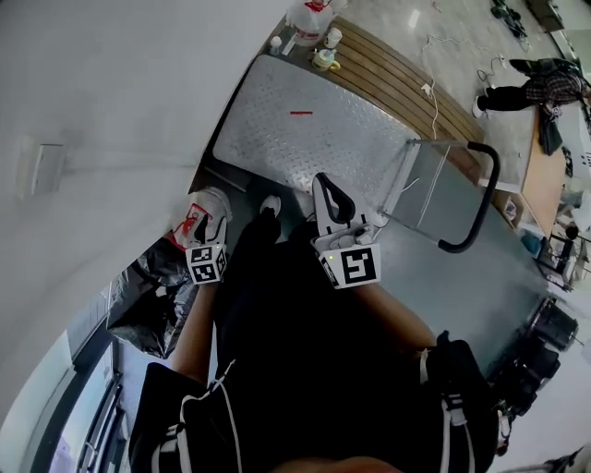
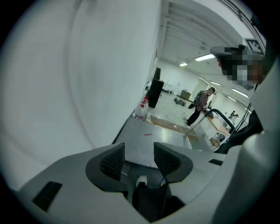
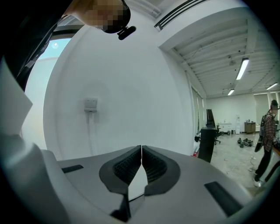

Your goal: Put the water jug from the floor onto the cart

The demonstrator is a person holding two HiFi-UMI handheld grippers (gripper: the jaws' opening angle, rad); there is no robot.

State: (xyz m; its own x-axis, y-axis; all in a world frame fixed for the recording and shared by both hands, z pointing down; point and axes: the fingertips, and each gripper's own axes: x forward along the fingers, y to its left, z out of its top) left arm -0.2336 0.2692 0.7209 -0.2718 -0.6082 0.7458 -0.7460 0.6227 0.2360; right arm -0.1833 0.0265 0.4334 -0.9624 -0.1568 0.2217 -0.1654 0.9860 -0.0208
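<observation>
step: reaching for the jug point(image 1: 309, 18), my read; nothing was picked up yet.
how: take both grippers past the cart point(image 1: 314, 129) to its far end. Come in low with the jaws wide and grip the neck or handle. Steady it with the second gripper, as a full jug is likely heavy. Keep it upright.
left gripper point(image 2: 139, 149): jaws stood wide apart, with nothing between the pads point(image 2: 109, 162) and nothing touched. The cart deck showed through the gap.
right gripper point(image 3: 141, 151): jaws met at the tips and held nothing. It faced the wall point(image 3: 131, 78).
bag point(image 1: 148, 305): black, on the floor at 8 o'clock of the left gripper.
cart: at 12 o'clock, with nothing on the deck and its handle point(image 1: 480, 199) at 2 o'clock.
jug: off the cart, by the wooden boards point(image 1: 406, 78), just past the far end at 12 o'clock.
</observation>
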